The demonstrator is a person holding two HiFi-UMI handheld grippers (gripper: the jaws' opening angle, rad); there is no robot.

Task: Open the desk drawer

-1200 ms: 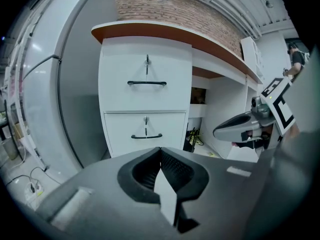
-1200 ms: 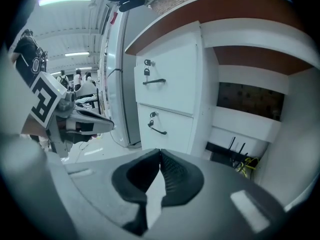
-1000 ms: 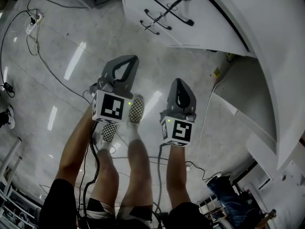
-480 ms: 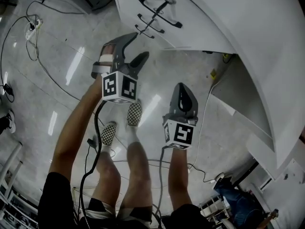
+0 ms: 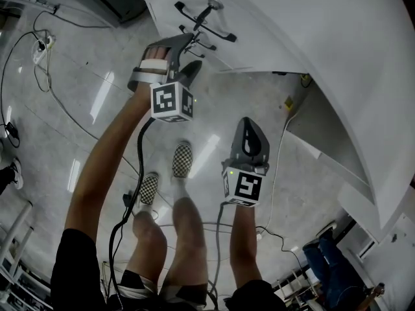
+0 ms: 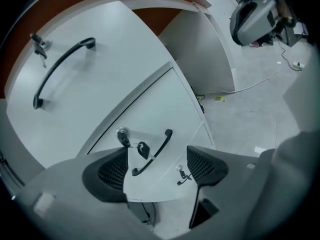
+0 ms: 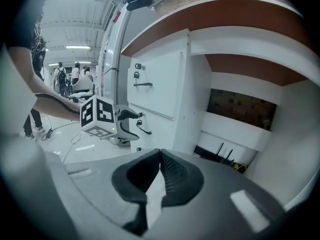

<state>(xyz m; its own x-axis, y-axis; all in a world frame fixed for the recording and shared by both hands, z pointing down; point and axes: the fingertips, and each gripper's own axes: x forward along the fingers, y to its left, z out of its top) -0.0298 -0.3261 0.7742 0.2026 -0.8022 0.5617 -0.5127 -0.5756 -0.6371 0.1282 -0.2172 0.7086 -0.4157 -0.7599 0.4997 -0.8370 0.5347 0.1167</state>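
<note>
The white bench (image 5: 311, 24) fills the upper right of the head view, with its drawer fronts and black handles at top centre. The left hand-held gripper (image 5: 192, 52) is held up close to them. Its jaws have just been opening and now stand wide apart. In the left gripper view the drawer (image 6: 155, 104) sits mid-frame. Its handle (image 6: 154, 151) shows in the gap between the pads, and neither pad presses on it. A key (image 6: 143, 149) hangs by the lock (image 6: 121, 134) beside it. The right hand-held gripper (image 5: 248, 127), at centre right of the head view, has its jaws together on nothing.
</note>
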